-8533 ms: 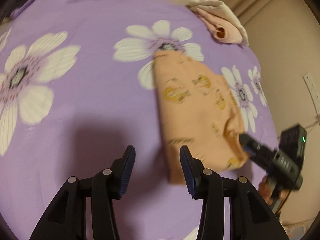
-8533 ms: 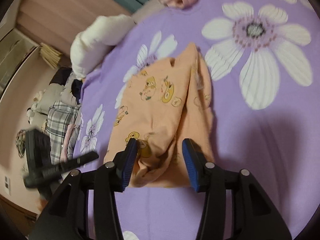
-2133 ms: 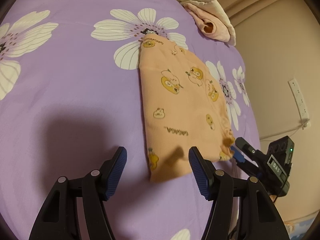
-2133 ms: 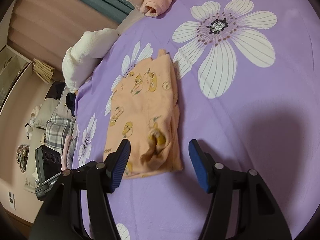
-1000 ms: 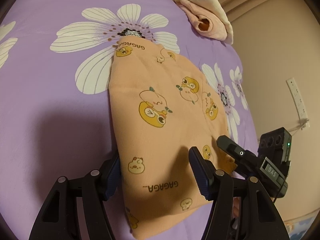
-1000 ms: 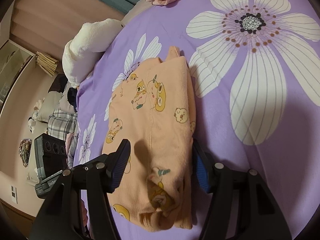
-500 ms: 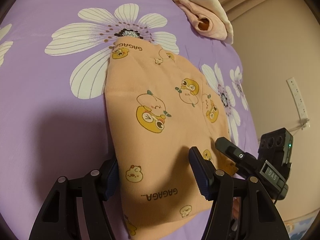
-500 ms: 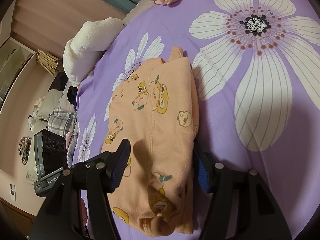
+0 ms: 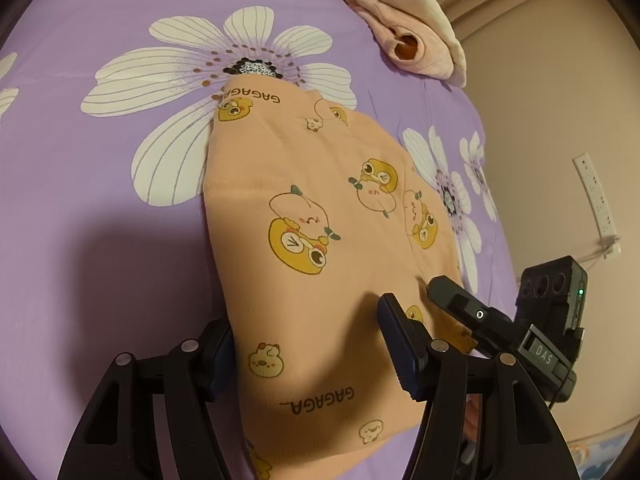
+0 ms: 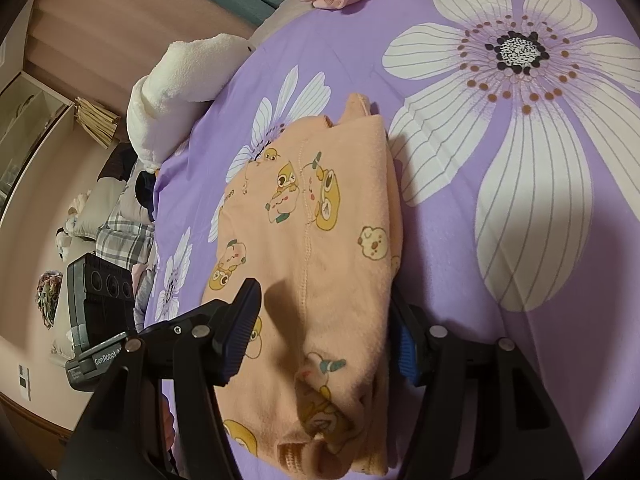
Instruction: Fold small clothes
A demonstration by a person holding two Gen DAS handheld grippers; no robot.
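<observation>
Both grippers, left [image 9: 310,344] and right [image 10: 324,332], are spread around the folded peach garment [image 9: 320,248] on the purple bedspread [image 9: 100,240]; pad contact apparently lacking.

**Warm, dim light; sharp centres, bent edges**

Both views are lit softly and warmly, with no glare. In the left wrist view a broad soft shadow darkens the sheet [image 9: 100,280] at lower left and spills across the lower part of the garment [image 9: 320,280]. In the right wrist view a similar shadow covers the lower right of the frame. Focus is crisp with no motion blur. Fisheye curvature bends both frames towards the edges, and the corners go black.
</observation>
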